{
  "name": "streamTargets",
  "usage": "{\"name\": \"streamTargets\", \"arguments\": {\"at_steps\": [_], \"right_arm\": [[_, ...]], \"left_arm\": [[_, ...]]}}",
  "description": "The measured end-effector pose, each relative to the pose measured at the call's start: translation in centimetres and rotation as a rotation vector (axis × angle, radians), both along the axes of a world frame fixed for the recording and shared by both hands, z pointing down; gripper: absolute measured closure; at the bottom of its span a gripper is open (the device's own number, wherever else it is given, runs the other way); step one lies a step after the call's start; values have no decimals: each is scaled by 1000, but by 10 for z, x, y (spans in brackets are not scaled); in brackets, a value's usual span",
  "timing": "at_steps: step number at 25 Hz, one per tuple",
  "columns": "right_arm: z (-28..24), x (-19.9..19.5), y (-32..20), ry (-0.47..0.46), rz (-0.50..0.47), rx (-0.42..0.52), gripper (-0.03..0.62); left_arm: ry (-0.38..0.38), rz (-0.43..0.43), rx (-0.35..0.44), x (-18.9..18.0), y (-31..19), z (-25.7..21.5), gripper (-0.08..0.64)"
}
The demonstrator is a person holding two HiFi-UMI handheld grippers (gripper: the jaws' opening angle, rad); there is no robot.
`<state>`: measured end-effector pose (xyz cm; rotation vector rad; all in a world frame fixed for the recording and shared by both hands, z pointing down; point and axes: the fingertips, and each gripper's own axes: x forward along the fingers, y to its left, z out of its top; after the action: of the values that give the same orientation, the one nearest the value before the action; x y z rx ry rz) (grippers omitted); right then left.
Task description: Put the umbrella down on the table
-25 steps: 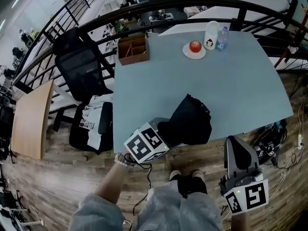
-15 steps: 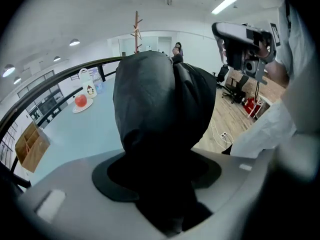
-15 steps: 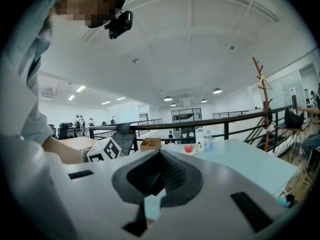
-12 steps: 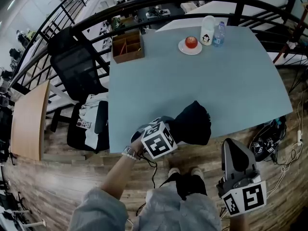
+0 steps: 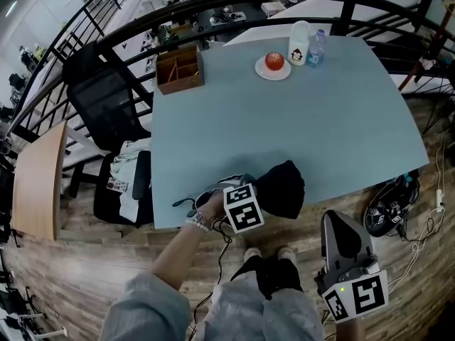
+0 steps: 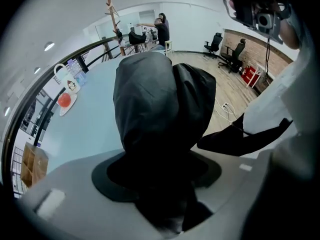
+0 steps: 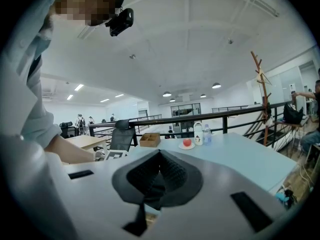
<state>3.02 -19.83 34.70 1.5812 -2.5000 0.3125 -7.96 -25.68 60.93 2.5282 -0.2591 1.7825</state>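
Pale blue table (image 5: 298,126) fills most of the head view, w/ a black office chair (image 5: 106,101) at its left side and a black railing (image 5: 213,9) beyond. At the far end, well apart from the action: wooden box (image 5: 179,69), plate (image 5: 261,71) w/ an apple (image 5: 274,61), white mug (image 5: 298,42), water bottle (image 5: 316,47).

The black folded umbrella (image 5: 282,187) is at the table's near edge, partly over the top and partly past the edge on the person's side. Can't tell if it touches the surface.

The left gripper (image 5: 250,203) is clamped on the umbrella's near end; in the left gripper view the jaws close round the dark fabric. Its long axis runs straight out from them, away & rightward, approx. along the near edge. Tabletop lies to its left, floor to its right.

The right gripper (image 5: 340,233) hangs low at the person's right, off the table, jaws together, nothing between them. So the left is the working one.

Likely next: carry the umbrella further in over the top and lay it flat before letting go. If released here, it may tip off the edge.
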Motion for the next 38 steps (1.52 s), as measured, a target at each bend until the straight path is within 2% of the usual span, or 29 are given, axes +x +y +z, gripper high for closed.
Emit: {"name": "streamTargets", "arguments": {"at_steps": [5,11,15,23,38], "right_arm": [[4,7,0,1,4,-18,595],[6,12,3,-4,-7,-32,595],[10,17,3,-6,-9,-41,595],[12,27,1,-8,-7,-48,595],[0,35,-1,-23,-24,-5,595]], "left_arm": [[-28,6,-18,5,0,15,304],[-125,56,45,7,-9,30,304],[-155,51,34,9,-12,41,302],[-154,11,-33,8,-13,44,299],[-149,-41,2,5,-14,33,284]]}}
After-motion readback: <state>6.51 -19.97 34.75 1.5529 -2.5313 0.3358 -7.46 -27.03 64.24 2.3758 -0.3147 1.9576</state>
